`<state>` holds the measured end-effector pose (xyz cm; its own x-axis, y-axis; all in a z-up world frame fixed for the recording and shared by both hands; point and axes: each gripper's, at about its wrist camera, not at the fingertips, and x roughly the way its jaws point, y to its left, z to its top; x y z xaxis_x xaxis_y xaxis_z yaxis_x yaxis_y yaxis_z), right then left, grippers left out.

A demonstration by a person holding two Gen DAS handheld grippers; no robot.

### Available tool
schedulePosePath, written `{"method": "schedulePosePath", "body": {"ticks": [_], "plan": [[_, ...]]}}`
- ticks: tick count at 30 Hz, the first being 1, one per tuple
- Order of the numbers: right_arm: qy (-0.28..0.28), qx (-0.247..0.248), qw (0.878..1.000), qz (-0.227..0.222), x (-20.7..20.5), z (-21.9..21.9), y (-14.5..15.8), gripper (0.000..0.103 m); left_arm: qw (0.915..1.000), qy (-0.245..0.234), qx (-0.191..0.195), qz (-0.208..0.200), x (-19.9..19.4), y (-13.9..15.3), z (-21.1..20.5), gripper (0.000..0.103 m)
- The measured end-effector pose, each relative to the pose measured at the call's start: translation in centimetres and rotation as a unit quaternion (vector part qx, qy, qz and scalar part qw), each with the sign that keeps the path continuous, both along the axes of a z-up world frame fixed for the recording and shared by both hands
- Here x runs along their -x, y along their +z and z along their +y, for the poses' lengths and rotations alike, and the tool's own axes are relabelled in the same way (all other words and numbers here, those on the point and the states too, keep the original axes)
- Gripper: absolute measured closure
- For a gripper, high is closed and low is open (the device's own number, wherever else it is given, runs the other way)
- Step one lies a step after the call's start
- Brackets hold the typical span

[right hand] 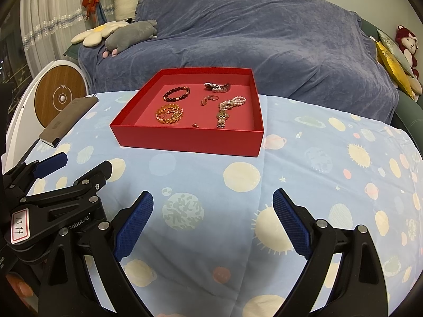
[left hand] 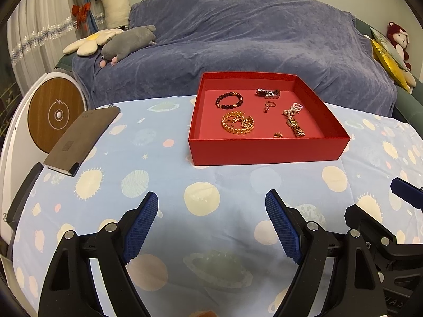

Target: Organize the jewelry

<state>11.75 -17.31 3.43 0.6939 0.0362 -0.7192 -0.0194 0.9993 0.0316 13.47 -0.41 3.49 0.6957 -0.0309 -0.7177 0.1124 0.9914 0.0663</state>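
A red open box (left hand: pixel 264 152) (right hand: pixel 185 141) stands on the planet-print cloth and holds several jewelry pieces: a dark bead bracelet (left hand: pixel 229 100) (right hand: pixel 176 93), a gold chain bracelet (left hand: pixel 238 123) (right hand: pixel 169 115), a silver watch (left hand: pixel 268 93) (right hand: pixel 218 87), a pearl bracelet (left hand: pixel 293 109) (right hand: pixel 234 102), a gold watch (left hand: pixel 295 128) (right hand: pixel 221 120), small rings (left hand: pixel 269 105) (right hand: pixel 208 99). My left gripper (left hand: pixel 211 206) is open and empty, well short of the box. My right gripper (right hand: pixel 212 206) is open and empty, also short of it.
A grey flat case (left hand: pixel 82 137) (right hand: pixel 68 117) lies at the cloth's left edge. A round wooden-faced device (left hand: pixel 54 116) stands left of the table. A blue-covered sofa (left hand: pixel 238 39) with plush toys is behind. The other gripper shows at each view's side (left hand: pixel 383 237) (right hand: pixel 53 198).
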Motion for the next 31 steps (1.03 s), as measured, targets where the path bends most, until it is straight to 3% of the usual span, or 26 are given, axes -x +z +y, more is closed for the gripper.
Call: {"method": "schedulePosePath", "body": {"ticks": [25,31], "plan": [[-0.003,0.003,1.000,-0.014,0.1,0.0,1.1,0.014,0.9997,0.011,-0.007,-0.020,0.4,0.8,-0.2,0.022],[-0.002,0.001,1.000,-0.015,0.1,0.0,1.2,0.014,0.9999,0.009,0.005,-0.013,0.2,0.7,0.0,0.022]]}}
